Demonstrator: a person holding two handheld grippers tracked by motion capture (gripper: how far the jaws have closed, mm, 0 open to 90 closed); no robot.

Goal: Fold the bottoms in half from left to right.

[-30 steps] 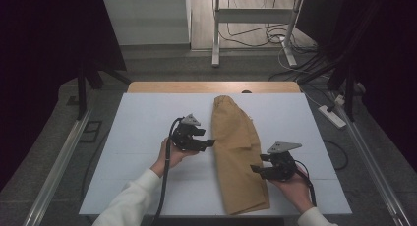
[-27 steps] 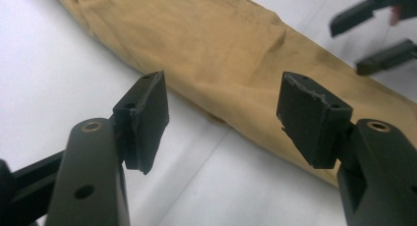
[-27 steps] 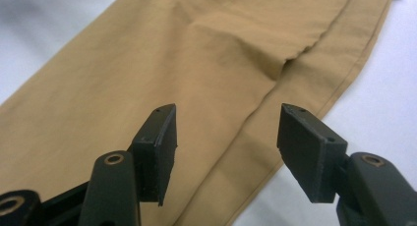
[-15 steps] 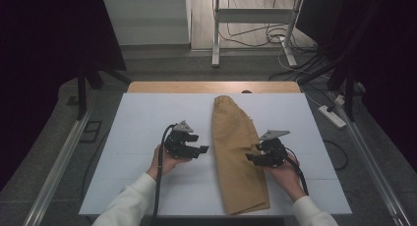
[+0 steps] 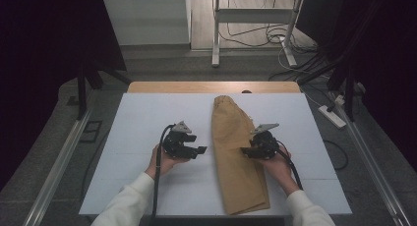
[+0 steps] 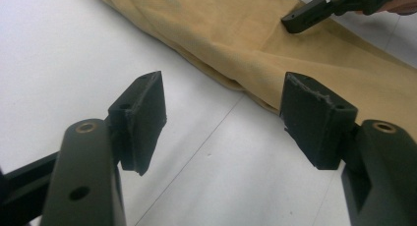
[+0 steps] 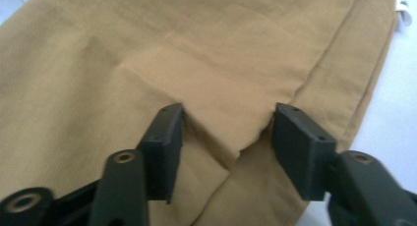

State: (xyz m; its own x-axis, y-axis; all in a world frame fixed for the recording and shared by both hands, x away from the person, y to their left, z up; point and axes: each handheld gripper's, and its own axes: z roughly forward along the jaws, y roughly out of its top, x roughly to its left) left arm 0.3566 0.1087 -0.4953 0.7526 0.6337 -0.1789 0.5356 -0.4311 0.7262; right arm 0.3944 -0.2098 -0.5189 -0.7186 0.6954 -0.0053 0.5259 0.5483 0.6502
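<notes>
Now | left tool [image 5: 200,150]: spread, just beside tan cloth [image 5: 236,152] | right tool [image 5: 244,151]: spread over cloth fold

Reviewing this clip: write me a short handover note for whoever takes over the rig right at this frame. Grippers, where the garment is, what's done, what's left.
Left gripper: open, holding nothing, over bare table just left of the tan garment, jaws pointing toward its left edge.
Right gripper: open, jaws resting on the garment's right side, with a ridge of cloth between them in the right gripper view; not closed on it.
Garment: a long narrow strip lying lengthwise down the table, apparently folded, layered edges visible.
Done: garment appears laid out lengthwise and narrowed.
Left: probably close on the cloth at both sides and make the next fold; neither side is gripped yet.
</notes>
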